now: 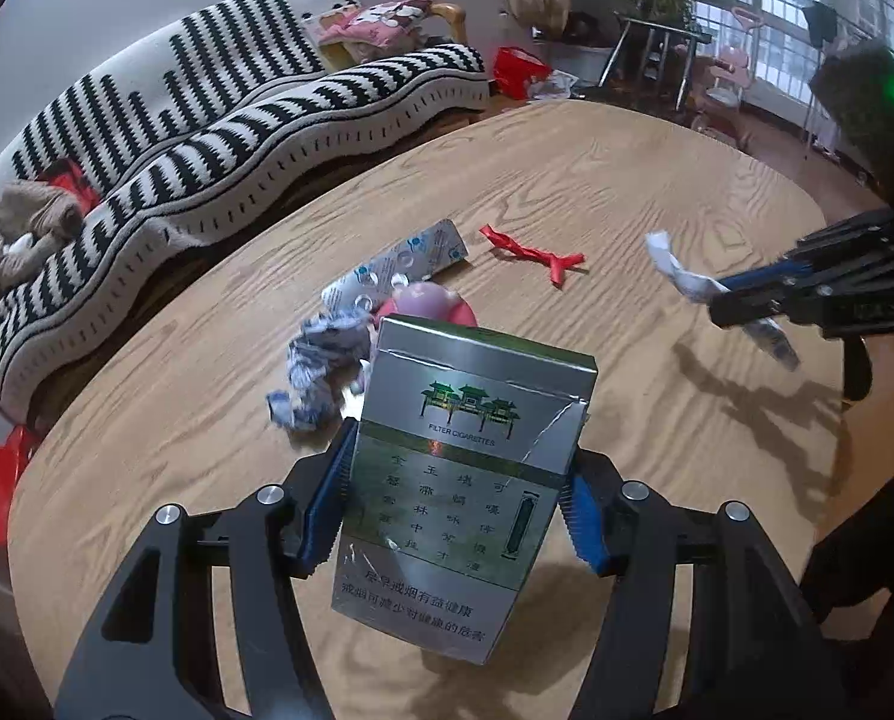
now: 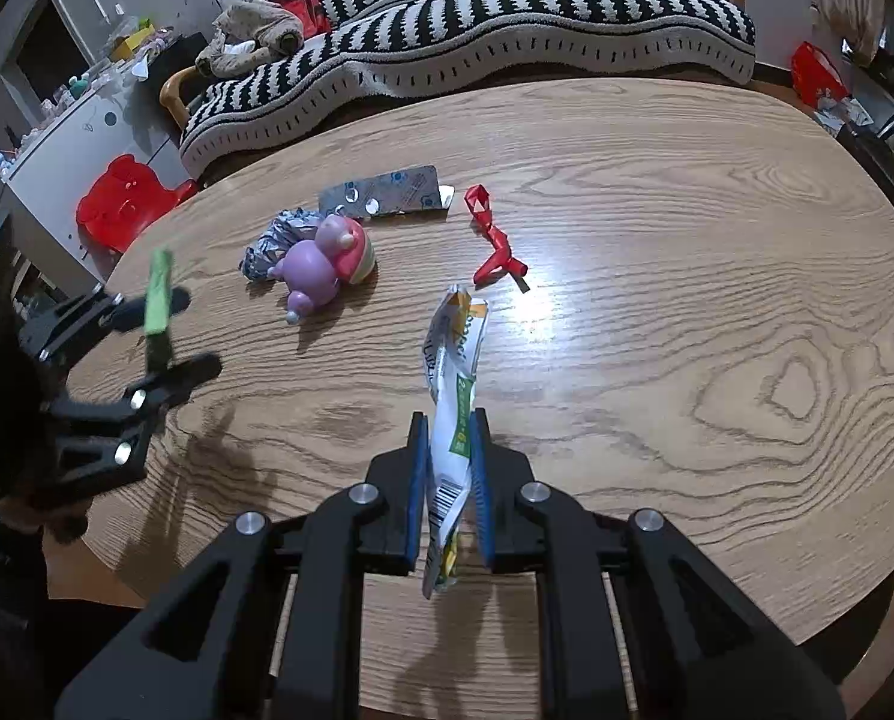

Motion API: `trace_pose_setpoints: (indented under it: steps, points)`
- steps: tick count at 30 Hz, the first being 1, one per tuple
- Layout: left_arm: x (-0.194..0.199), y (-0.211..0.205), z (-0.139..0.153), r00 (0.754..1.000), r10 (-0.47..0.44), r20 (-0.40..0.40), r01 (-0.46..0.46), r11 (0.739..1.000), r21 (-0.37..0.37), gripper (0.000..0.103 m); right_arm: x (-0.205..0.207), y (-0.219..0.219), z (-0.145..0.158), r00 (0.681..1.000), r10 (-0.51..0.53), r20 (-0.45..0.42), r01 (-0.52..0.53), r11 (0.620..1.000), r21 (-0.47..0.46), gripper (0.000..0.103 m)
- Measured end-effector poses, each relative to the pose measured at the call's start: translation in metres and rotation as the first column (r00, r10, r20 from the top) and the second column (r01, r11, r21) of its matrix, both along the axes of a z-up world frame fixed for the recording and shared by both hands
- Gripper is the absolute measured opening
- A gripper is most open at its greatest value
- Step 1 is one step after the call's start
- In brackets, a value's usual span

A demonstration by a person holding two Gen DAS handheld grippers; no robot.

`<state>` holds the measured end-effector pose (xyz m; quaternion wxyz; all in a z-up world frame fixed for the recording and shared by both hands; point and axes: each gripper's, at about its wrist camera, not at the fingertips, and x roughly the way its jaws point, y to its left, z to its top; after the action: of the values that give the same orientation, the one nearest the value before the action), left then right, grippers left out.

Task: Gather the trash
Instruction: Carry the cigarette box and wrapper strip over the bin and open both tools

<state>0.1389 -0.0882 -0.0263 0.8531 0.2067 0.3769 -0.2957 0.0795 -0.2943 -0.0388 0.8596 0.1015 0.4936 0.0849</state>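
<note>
We have both claws loaded, so the step in hand is carrying the catch off the surface to wherever the trash goes; no bin shows in either view.

The left claw clamps a silver-green cigarette pack by its two side walls, held up above the wood. The right claw is pinched tight on a thin white snack wrapper, which stands up between the pads with its tail dangling below.

To do this well, we should keep the pack squarely between the pads and not squeeze harder, since its upper corner is already creased and could buckle. The wrapper is floppy, so we should move it smoothly to stop it whipping or sliding out.

Still lying on the surface are a crumpled blue-white paper, an empty pill blister strip and a twisted red wrapper. The pink-and-purple toy touching the paper is probably not trash, though we cannot be sure from here.
</note>
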Motion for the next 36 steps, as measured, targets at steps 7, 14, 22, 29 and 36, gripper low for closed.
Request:
trace_pose_setpoints:
  steps: [7,14,22,29,36]
  points:
    - [-0.023,0.005,0.004,0.997,0.07,-0.035,-0.07,0.997,-0.02,0.06,-0.005,-0.001,0.003,1.0,-0.002,0.007,0.002,1.0,-0.001,0.015]
    - [-0.026,-0.006,0.001,0.991,0.12,-0.052,-0.121,0.993,-0.011,0.06,-0.015,-0.01,0.008,1.0,-0.013,0.026,0.014,1.0,-0.021,0.015]
    - [-0.043,-0.077,0.017,0.997,0.054,-0.048,-0.057,0.997,-0.059,0.06,-0.039,-0.057,0.02,0.994,-0.085,0.064,0.088,0.996,-0.035,0.015]
    - [-0.062,-0.164,0.019,0.996,-0.054,-0.067,0.047,0.994,-0.101,0.06,-0.077,-0.131,0.026,0.972,-0.219,0.089,0.221,0.975,-0.02,0.015]
    - [-0.105,-0.264,0.013,0.971,-0.215,-0.101,0.197,0.967,-0.161,0.06,-0.139,-0.232,0.02,0.904,-0.419,0.09,0.42,0.908,0.006,0.015]
